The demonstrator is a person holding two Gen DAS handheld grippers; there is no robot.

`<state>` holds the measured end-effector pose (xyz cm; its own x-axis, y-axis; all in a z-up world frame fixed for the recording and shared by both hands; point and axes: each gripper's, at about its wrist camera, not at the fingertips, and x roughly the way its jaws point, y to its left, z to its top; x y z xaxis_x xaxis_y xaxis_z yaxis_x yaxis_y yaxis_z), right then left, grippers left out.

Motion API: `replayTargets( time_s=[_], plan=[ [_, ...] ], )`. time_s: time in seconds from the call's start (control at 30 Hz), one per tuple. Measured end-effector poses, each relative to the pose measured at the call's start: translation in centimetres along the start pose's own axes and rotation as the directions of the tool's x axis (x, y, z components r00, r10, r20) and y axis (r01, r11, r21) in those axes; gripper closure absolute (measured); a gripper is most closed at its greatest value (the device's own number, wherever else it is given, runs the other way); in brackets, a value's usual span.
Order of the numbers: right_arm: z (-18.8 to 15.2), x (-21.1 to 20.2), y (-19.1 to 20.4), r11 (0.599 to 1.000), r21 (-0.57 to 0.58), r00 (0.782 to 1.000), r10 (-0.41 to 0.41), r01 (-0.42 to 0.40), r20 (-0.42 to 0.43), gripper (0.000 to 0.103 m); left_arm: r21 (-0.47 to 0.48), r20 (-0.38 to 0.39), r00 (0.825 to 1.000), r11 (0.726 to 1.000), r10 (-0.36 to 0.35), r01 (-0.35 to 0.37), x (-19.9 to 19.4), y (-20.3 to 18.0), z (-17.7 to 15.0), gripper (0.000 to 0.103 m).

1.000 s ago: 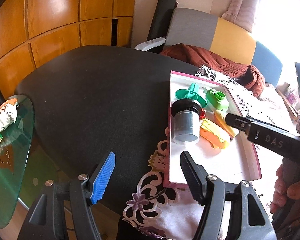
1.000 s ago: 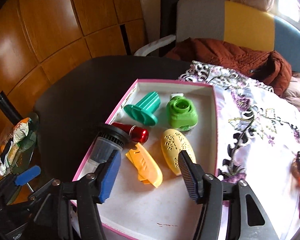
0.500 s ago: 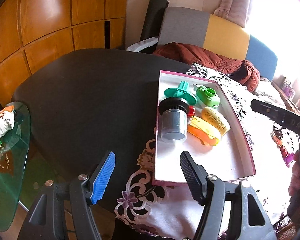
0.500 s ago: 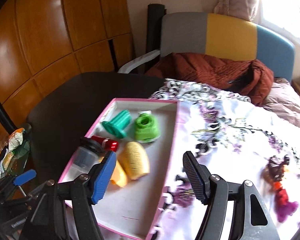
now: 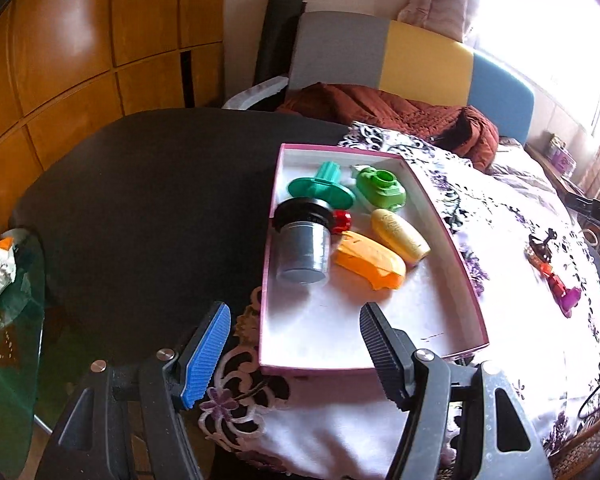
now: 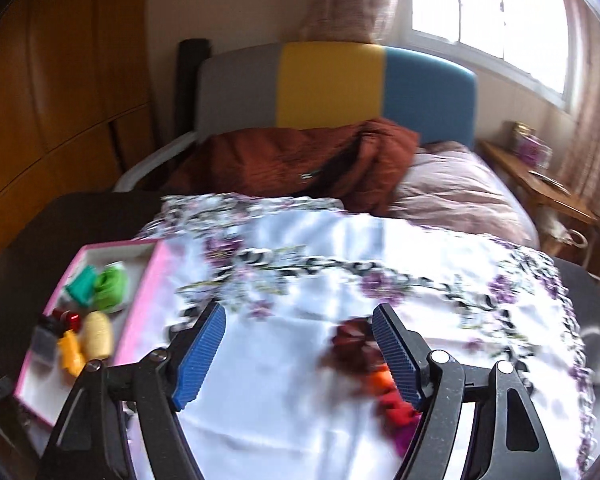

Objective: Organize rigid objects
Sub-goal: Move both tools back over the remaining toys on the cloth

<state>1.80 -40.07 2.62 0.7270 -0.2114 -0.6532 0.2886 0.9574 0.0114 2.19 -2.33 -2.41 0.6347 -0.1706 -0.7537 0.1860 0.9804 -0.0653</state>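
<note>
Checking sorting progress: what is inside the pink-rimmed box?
Inside the pink-rimmed box: teal funnel, green cap, grey cup, yellow case, orange piece. A red item is mostly hidden behind the cup.

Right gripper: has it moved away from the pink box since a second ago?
Yes. The right gripper has swung right; the pink box now sits at far left.

I see the pink-rimmed tray [image 5: 456, 276] near the table's left edge holding a grey cup [image 5: 304, 254] on its side, teal spool [image 5: 322, 188], green block [image 5: 382, 188], yellow [image 5: 400, 236] and orange [image 5: 370, 266] pieces; a small toy [image 5: 554, 276] lies apart on the cloth.
</note>
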Motion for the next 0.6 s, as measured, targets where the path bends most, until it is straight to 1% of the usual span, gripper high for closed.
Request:
replayTargets(
  time_s=[0.07, 0.17, 0.27, 0.3, 0.33, 0.37, 0.43, 0.5, 0.6],
  plan=[
    [-0.1, 0.1, -2.8, 0.998, 0.036, 0.998, -0.057, 0.057, 0.011, 0.023, 0.017, 0.003, 1.000, 1.000, -0.015, 0.015, -0.1, -0.8, 0.2, 0.035],
    [-0.6, 0.4, -7.0, 0.983, 0.105, 0.988, -0.153, 0.151, 0.015, 0.023, 0.046, 0.009, 0.999, 0.998, -0.042, 0.042, -0.2, -1.9, 0.5, 0.035],
    [-2.1, 0.7, -10.9, 0.950, 0.204, 0.969, -0.246, 0.238, 0.015, 0.023, 0.078, 0.018, 0.998, 0.995, -0.063, 0.062, -0.2, -3.5, 1.2, 0.035],
    [-2.8, 1.0, -12.1, 0.932, 0.249, 0.963, -0.268, 0.262, -0.009, 0.023, 0.088, 0.020, 0.997, 0.994, -0.073, 0.071, -0.2, -4.1, 1.4, 0.035],
    [-3.1, 1.6, -13.2, 0.914, 0.287, 0.958, -0.278, 0.287, -0.073, 0.023, 0.094, 0.023, 0.996, 0.992, -0.082, 0.079, -0.1, -4.7, 1.7, 0.035],
    [-3.2, 1.9, -14.2, 0.901, 0.331, 0.960, -0.264, 0.280, -0.093, 0.023, 0.099, 0.027, 0.995, 0.991, -0.092, 0.089, -0.1, -5.3, 1.9, 0.035],
    [-3.2, 1.8, -15.6, 0.882, 0.390, 0.965, -0.251, 0.263, -0.081, 0.023, 0.118, 0.021, 0.993, 0.986, -0.117, 0.114, 0.2, -6.9, 2.4, 0.035],
    [-3.4, 1.6, -16.1, 0.872, 0.408, 0.962, -0.257, 0.271, -0.091, 0.022, 0.152, 0.003, 0.990, 0.978, -0.142, 0.140, 0.7, -8.7, 2.9, 0.035],
    [-3.5, 1.6, -16.4, 0.862, 0.437, 0.966, -0.239, 0.256, -0.093, 0.020, 0.213, -0.038, 0.981, 0.957, -0.192, 0.196, 1.6, -12.0, 3.3, 0.035]
  ],
)
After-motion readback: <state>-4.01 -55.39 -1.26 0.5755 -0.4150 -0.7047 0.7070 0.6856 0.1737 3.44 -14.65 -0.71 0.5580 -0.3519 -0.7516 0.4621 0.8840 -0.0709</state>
